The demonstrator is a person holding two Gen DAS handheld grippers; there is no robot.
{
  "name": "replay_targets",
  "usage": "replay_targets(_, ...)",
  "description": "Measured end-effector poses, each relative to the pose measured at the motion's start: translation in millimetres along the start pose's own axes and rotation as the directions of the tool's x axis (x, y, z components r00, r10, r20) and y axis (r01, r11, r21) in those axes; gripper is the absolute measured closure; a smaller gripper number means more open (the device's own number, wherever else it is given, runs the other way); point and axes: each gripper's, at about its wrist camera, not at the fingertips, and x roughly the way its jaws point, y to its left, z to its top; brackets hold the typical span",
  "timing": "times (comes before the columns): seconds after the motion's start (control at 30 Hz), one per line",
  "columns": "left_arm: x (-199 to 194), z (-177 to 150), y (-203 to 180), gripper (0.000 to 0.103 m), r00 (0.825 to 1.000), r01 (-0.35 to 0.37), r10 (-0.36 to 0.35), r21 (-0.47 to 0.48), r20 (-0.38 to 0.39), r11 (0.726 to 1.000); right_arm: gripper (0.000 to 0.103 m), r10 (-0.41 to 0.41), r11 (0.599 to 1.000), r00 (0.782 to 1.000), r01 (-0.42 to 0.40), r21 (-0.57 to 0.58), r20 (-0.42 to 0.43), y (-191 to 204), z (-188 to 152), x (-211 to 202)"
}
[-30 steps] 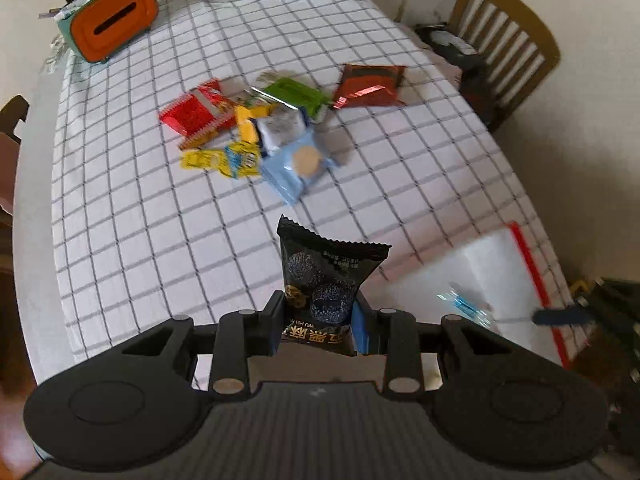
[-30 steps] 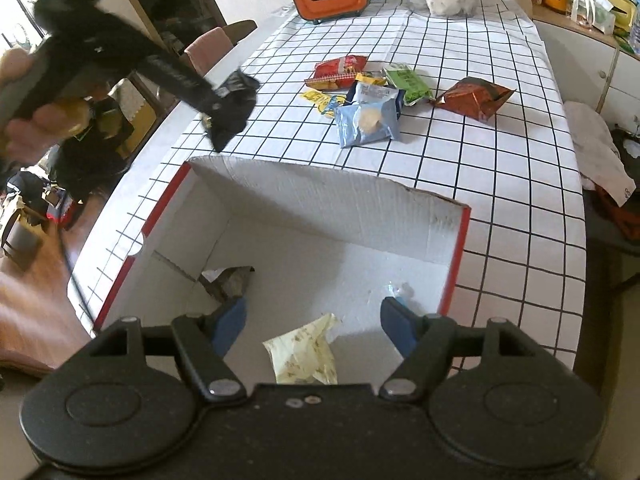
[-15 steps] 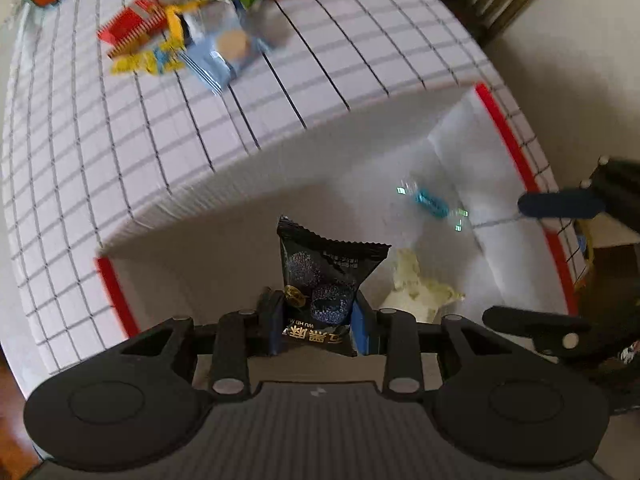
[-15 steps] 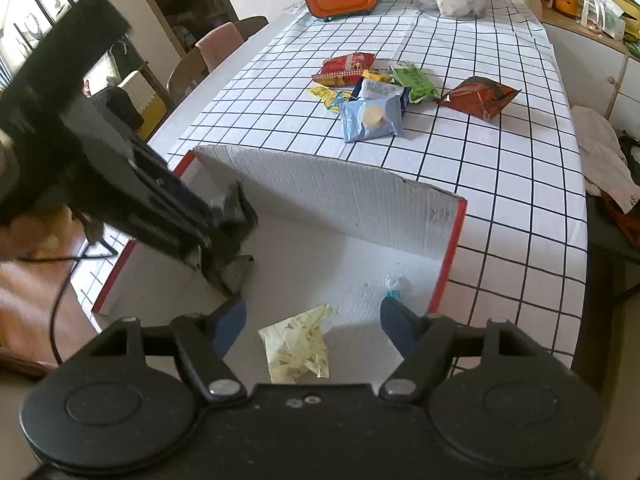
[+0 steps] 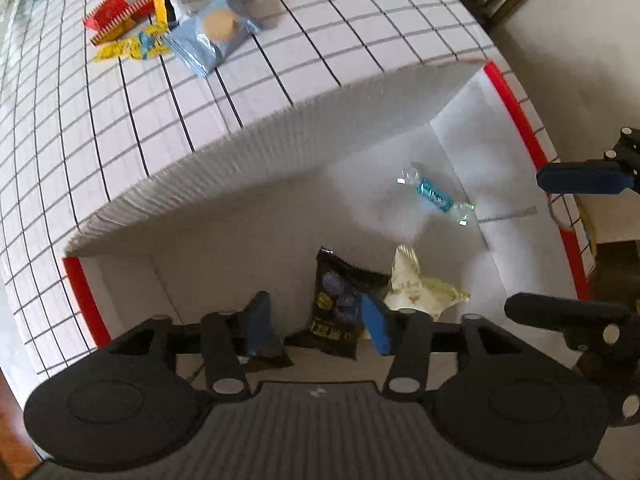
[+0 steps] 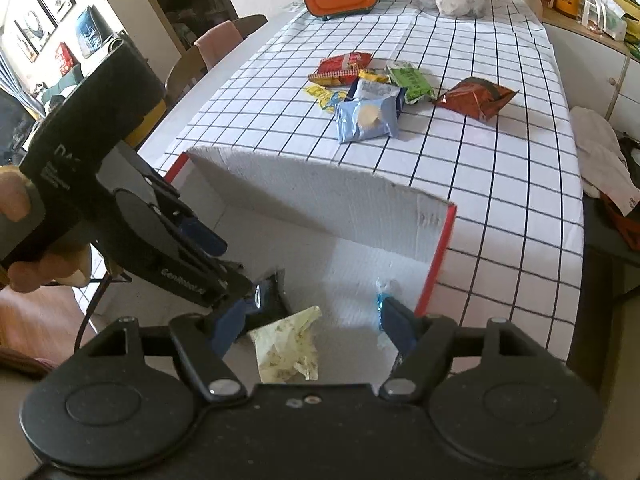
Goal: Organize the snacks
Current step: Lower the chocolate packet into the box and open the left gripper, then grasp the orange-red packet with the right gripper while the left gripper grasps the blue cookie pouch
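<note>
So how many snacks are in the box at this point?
3 clearly: a black packet by the left gripper, a pale yellow packet beside it, a blue candy farther back. A dark shape beneath that gripper may be a fourth.

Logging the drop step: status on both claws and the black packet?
Left claw open, over white box. Right claw open, empty. Black packet free in box beside cream packet. Nothing in the way.

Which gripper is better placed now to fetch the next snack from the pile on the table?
Right. The right gripper is open and empty, facing the pile; the left gripper is low inside the box.
</note>
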Motion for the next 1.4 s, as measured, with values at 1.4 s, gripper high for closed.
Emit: replay_targets(1.4,-15,151,71,0.019,0.917,-0.232,0.12,0.266,0.38,0.935,0.007,-0.26,0.873,0.964,0.262,-0.412,0.062,-101,202,98)
